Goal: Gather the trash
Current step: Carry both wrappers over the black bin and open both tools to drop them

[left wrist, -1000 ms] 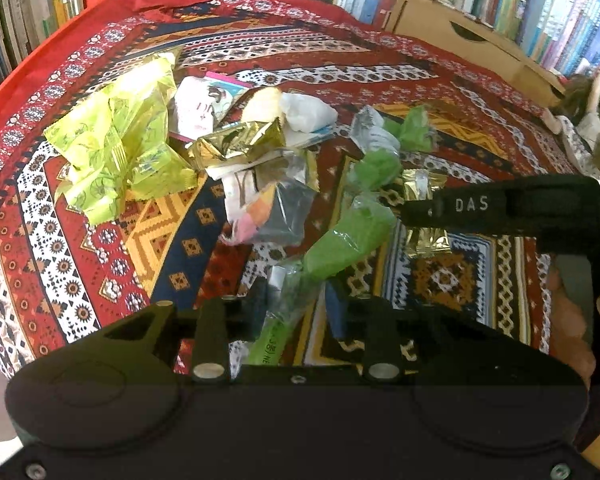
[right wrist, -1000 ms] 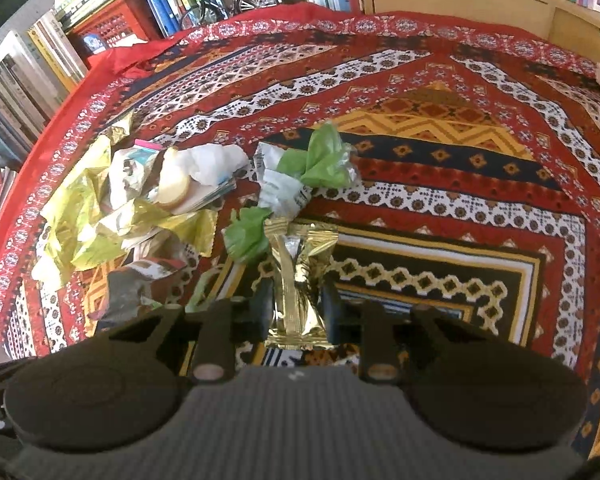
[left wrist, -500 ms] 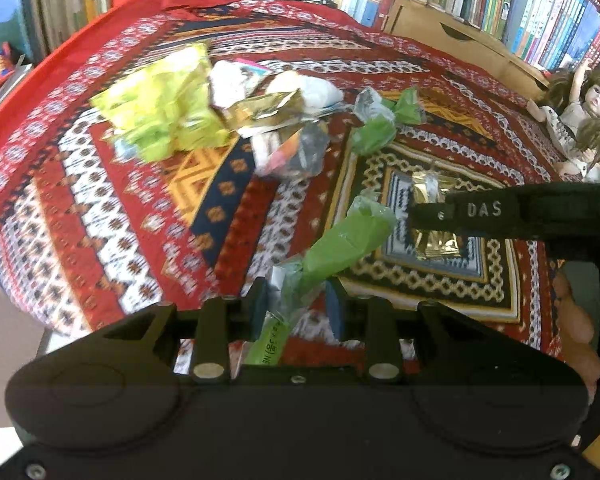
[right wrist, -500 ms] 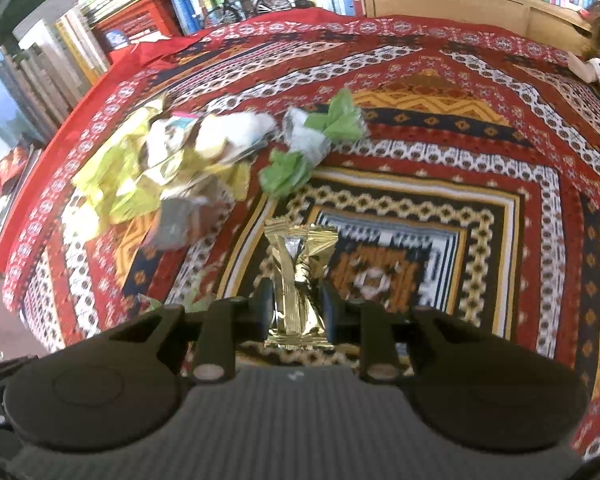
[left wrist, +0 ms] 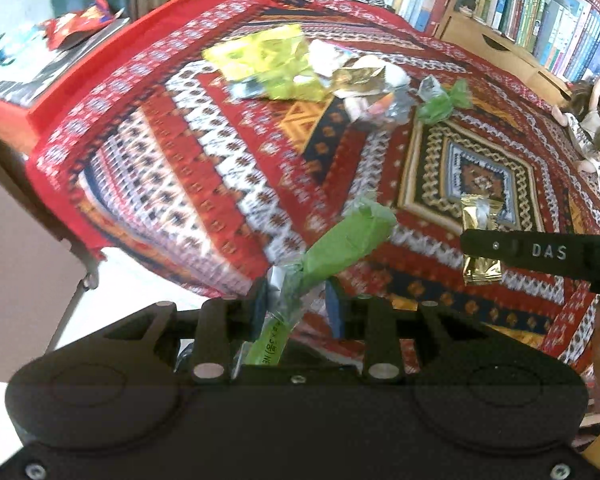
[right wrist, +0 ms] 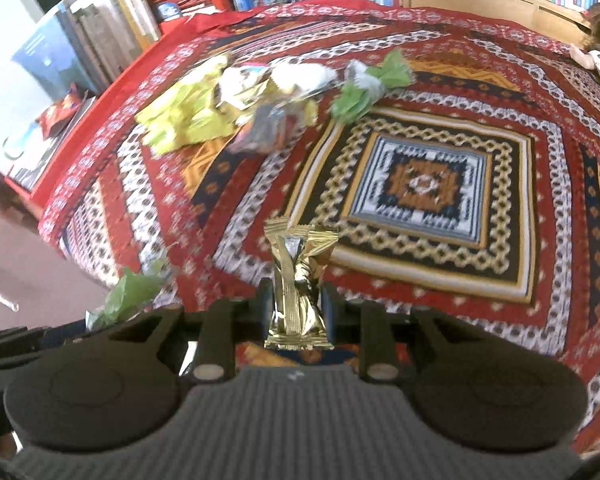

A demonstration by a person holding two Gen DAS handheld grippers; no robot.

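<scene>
Trash fills both my tongs: left gripper [left wrist: 296, 304] pinches a crumpled green plastic wrapper [left wrist: 340, 240], right gripper [right wrist: 296, 312] clamps a gold foil sachet [right wrist: 298, 284], lifted clear for binning; the remaining wrapper pile [right wrist: 236, 108] lies far ahead.

A cloth [right wrist: 440, 184] of red, white, navy and orange geometric bands covers the bench, with a gold chain-pattern border framing a blue, white and orange diamond medallion at its centre. On it lies a heap of wrappers [right wrist: 236, 104] in yellow-green, white, silver and gold, with a bright green and clear crumpled wrapper [right wrist: 372, 84] just beside it. The black left tool [left wrist: 296, 304] carries a green and clear plastic wrapper [left wrist: 340, 244] with printed lettering, and the black right tool [right wrist: 296, 306] carries a shiny gold foil wrapper [right wrist: 298, 280].
</scene>
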